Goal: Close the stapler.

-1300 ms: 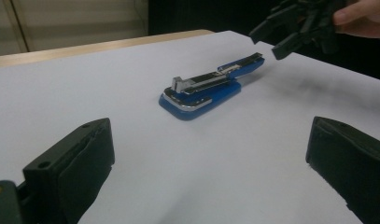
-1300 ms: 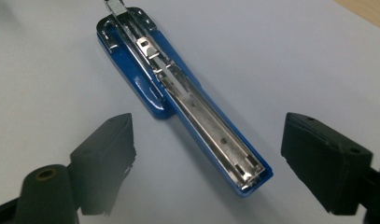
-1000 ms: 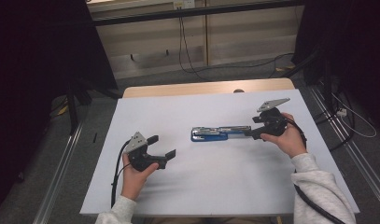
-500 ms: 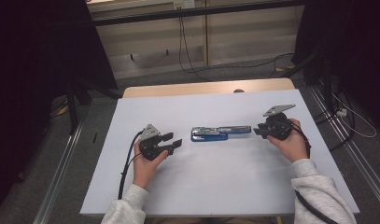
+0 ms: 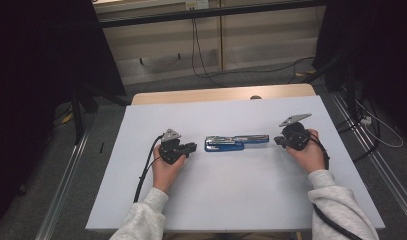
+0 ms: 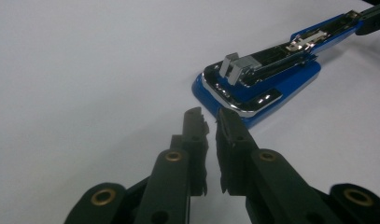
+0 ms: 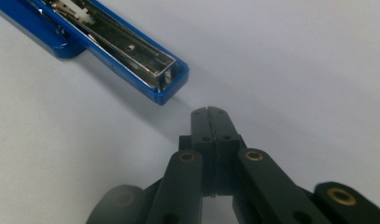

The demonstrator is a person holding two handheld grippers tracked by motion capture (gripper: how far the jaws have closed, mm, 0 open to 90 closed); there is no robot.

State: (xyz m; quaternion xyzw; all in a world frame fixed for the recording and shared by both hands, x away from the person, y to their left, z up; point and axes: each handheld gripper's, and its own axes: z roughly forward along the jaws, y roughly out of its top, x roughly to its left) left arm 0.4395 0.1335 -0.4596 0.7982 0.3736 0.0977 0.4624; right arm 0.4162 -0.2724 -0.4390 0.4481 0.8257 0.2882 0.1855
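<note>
A blue stapler (image 5: 236, 142) lies folded open flat on the white table (image 5: 216, 200), its chrome insides facing up (image 6: 267, 88) (image 7: 108, 46). My left gripper (image 5: 192, 147) rests low just off the stapler's left end. Its jaws have just been closing and stand with only a thin slit and nothing between them (image 6: 211, 116). My right gripper (image 5: 277, 141) sits just off the stapler's right end, apart from it. Its jaws have just closed and meet tip to tip on nothing (image 7: 208, 112).
The white sheet covers a wooden tabletop whose far edge (image 5: 221, 94) shows behind it. Cables (image 5: 201, 60) run across the floor beyond the table, and a metal rail (image 5: 61, 200) flanks its left side. Each gripper trails a cable toward the near edge.
My left gripper slid right toward the stapler's left end while its jaws went from wide open to nearly closed. The right gripper's jaws closed and it stands just clear of the stapler's right end.
</note>
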